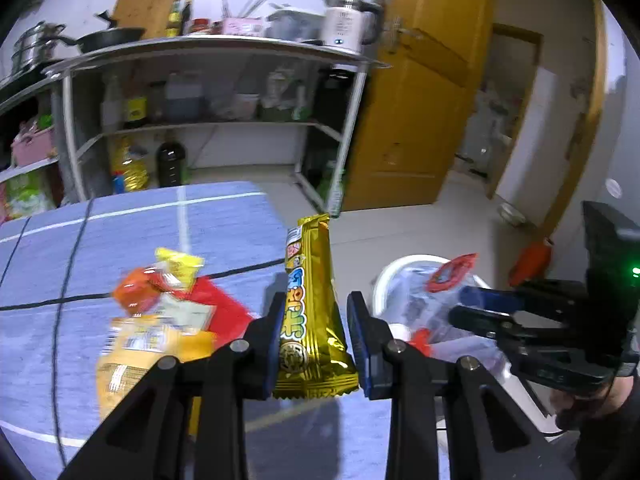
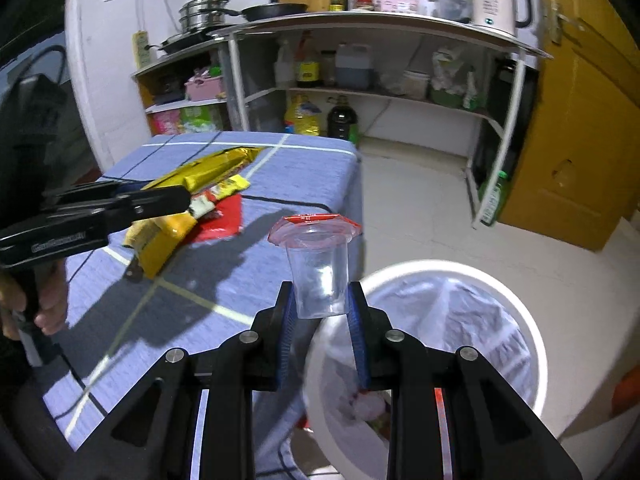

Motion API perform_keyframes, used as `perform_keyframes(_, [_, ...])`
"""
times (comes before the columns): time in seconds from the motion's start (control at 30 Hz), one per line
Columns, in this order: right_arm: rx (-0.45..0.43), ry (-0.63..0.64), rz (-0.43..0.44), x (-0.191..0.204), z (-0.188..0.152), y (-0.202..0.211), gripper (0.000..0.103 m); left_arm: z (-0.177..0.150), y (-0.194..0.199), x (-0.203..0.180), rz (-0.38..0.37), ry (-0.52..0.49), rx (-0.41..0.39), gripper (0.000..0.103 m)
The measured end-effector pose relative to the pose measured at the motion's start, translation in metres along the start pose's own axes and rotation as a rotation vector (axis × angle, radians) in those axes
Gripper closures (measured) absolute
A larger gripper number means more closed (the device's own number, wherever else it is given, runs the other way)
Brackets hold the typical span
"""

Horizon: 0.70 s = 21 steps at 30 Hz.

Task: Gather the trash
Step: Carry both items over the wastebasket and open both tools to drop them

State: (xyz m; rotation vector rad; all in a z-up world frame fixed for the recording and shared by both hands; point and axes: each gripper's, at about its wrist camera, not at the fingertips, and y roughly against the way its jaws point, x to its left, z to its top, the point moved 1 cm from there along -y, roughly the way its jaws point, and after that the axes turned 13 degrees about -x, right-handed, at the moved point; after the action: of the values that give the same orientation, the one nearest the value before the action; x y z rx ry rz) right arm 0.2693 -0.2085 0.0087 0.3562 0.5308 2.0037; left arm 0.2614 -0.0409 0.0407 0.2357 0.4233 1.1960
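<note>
My left gripper (image 1: 316,320) is shut on a gold snack wrapper (image 1: 310,300) and holds it above the blue tablecloth (image 1: 140,240); the wrapper also shows in the right wrist view (image 2: 208,170). My right gripper (image 2: 320,304) is shut on a clear plastic cup (image 2: 318,276) with a red peeled lid, held at the table's edge beside the white trash bin (image 2: 532,320). The cup also shows in the left wrist view (image 1: 436,300) over the bin (image 1: 384,276). A pile of yellow, orange and red wrappers (image 1: 160,320) lies on the table, and it shows in the right wrist view too (image 2: 172,228).
A metal kitchen shelf (image 2: 380,24) with pots, bottles and a kettle (image 2: 496,0) stands behind the table. A yellow door (image 1: 420,100) is at the right. The bin has a white liner with some trash at the bottom (image 2: 368,408).
</note>
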Motion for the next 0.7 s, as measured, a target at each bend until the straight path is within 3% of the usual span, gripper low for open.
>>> perform_keyframes(0.4, [0.019,-0.124,-0.158,-0.079,-0.046,0.039,0.076,-0.028,-0.047,-0.1,-0.133,-0.051,0.076,0.071])
perform_keyframes(0.63, [0.058,-0.185,-0.201,-0.113,-0.067,0.037,0.075,-0.042,-0.076,-0.127,-0.144,-0.061,0.126,0.071])
perform_keyframes(0.7, [0.077,-0.197,-0.215,-0.12,-0.073,0.034,0.075,-0.046,-0.084,-0.128,-0.135,-0.062,0.145,0.064])
